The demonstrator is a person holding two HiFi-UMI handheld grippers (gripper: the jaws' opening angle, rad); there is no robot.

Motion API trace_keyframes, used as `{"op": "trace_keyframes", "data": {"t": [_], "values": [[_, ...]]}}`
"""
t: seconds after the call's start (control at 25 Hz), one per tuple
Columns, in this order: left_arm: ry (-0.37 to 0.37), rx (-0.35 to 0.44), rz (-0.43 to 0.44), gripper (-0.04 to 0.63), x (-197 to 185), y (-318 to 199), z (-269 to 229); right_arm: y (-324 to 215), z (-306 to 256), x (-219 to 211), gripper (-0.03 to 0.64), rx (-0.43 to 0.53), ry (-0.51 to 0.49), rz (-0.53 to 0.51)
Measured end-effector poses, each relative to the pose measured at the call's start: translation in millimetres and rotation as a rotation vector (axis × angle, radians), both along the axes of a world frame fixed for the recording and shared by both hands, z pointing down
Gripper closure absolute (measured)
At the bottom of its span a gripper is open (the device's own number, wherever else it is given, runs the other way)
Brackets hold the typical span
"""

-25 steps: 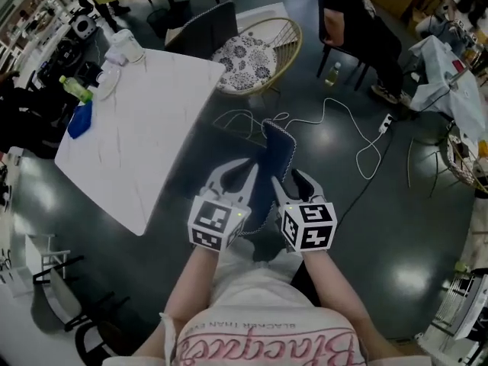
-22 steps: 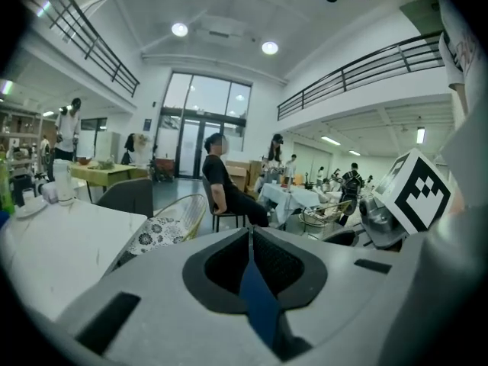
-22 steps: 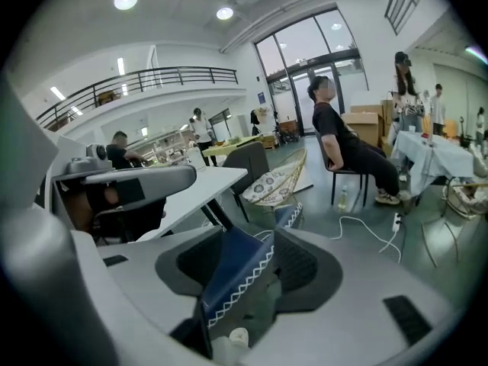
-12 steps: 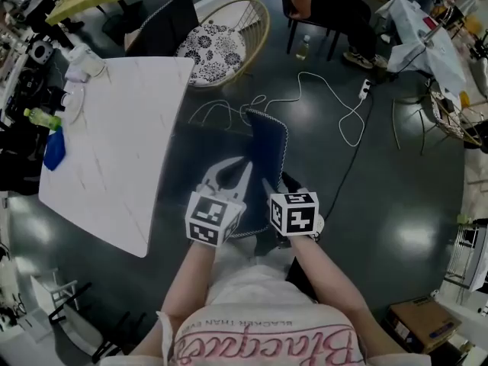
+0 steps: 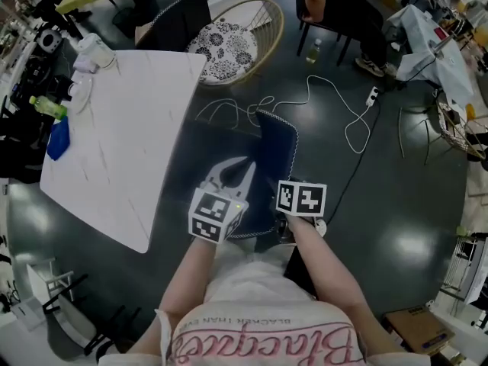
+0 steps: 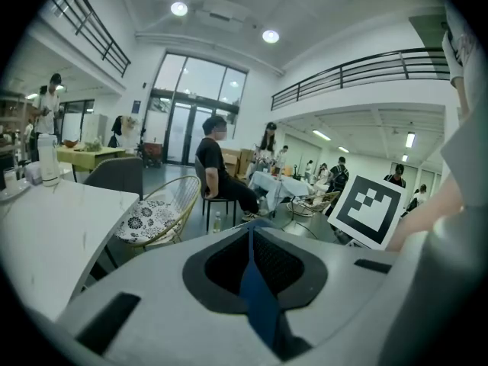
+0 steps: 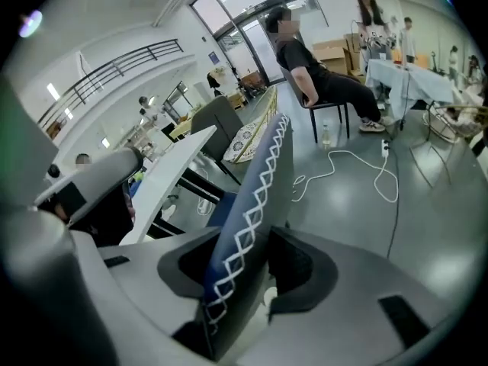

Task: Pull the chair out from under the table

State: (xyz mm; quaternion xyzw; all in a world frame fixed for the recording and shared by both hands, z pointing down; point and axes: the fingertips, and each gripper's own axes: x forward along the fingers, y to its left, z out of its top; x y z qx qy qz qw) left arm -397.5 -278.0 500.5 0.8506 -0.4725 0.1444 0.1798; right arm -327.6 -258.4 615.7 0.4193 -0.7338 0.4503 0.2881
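The blue chair back [image 5: 276,166] with white zigzag stitching stands beside the white table [image 5: 122,143], off its right edge. My left gripper [image 5: 236,170] is at the back's near left edge. In the left gripper view a thin blue strip of the chair [image 6: 255,296] runs between the jaws, and the gripper [image 6: 252,231] is shut on it. My right gripper's marker cube [image 5: 301,199] hides its jaws in the head view. In the right gripper view the stitched chair back [image 7: 255,189] fills the gap, and the gripper [image 7: 248,239] is closing against it.
A wicker chair with a floral cushion [image 5: 229,40] and a dark chair [image 5: 179,21] stand at the table's far end. A white cable [image 5: 328,105] lies on the dark floor to the right. A seated person [image 5: 335,6] is beyond it. A bottle and a blue cloth [image 5: 57,139] lie on the table.
Both grippers have sunk along the chair back. The right one has rolled, so its cube now covers its fingers, and it sits over the chair back rather than beside it.
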Motion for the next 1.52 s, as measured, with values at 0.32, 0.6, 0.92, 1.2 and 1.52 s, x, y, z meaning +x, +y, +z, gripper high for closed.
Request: {"op": "trace_keyframes", "data": {"t": [0.32,0.6,0.92,1.2,1.52], "values": [[-0.006,0.0,-0.031,0.58,11,1,-7,0,-3,10,0.505,-0.006,0.09,0.014],[-0.014,-0.017,-0.049,0.58,31,3,-6,-1,-3,46,0.52,-0.025,0.099,0.085],[-0.022,-0.03,0.002,0.58,84,3,-5,4,-4,98,0.525,-0.032,0.107,0.13],[-0.027,-0.039,0.072,0.58,142,2,-3,9,-5,158,0.529,-0.034,0.116,0.191],[-0.023,-0.047,0.132,0.58,203,1,0,16,-6,218,0.529,-0.029,0.126,0.222]]}}
